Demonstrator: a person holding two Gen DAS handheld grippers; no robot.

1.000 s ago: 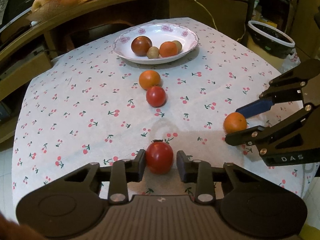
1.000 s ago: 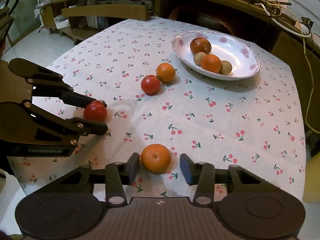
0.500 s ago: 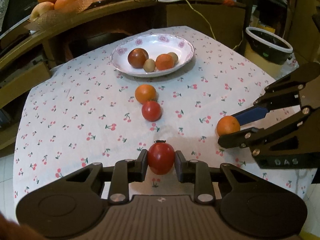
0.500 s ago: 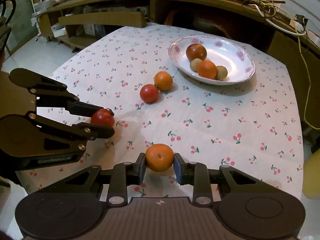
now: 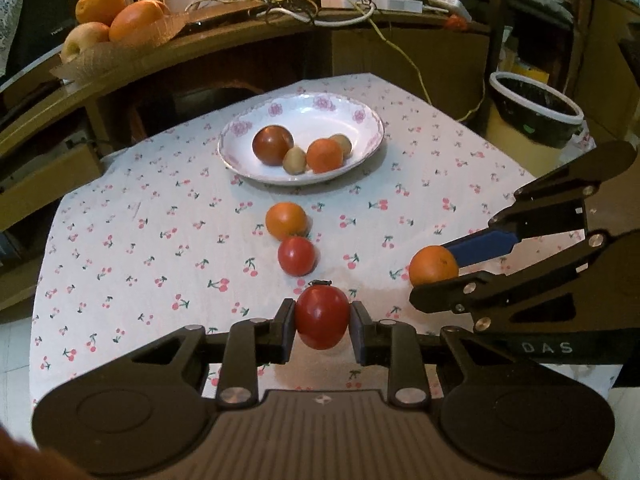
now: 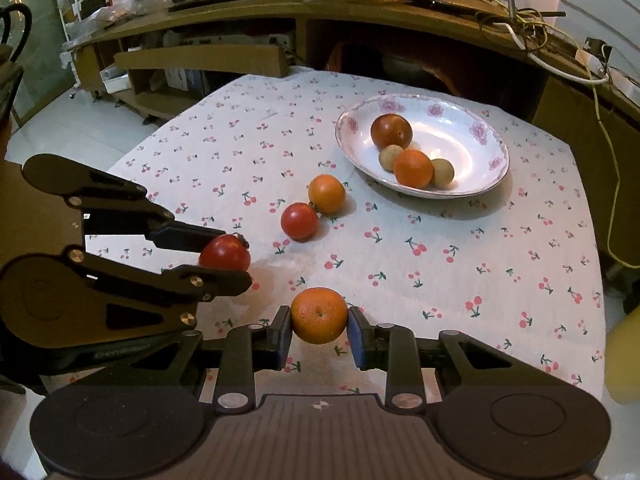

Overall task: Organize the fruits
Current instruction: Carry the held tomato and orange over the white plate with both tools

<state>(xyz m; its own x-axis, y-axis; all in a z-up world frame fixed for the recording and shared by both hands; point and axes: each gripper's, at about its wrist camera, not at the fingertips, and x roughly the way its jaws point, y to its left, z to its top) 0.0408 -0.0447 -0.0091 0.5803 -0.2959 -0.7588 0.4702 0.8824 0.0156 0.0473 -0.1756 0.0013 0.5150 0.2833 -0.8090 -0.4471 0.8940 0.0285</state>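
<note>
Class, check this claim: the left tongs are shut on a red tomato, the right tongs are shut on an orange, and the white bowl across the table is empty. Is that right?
Not quite. The white bowl is not empty: the right wrist view shows four fruits in it. The rest holds: the left tongs are shut on the red tomato, and the right tongs on the orange.

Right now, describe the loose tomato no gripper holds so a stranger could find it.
Start at the flowered white bowl on the cherry-print tablecloth. Just before it lie two loose fruits touching: an orange, then the red tomato. It is the only ungripped red one.
</note>
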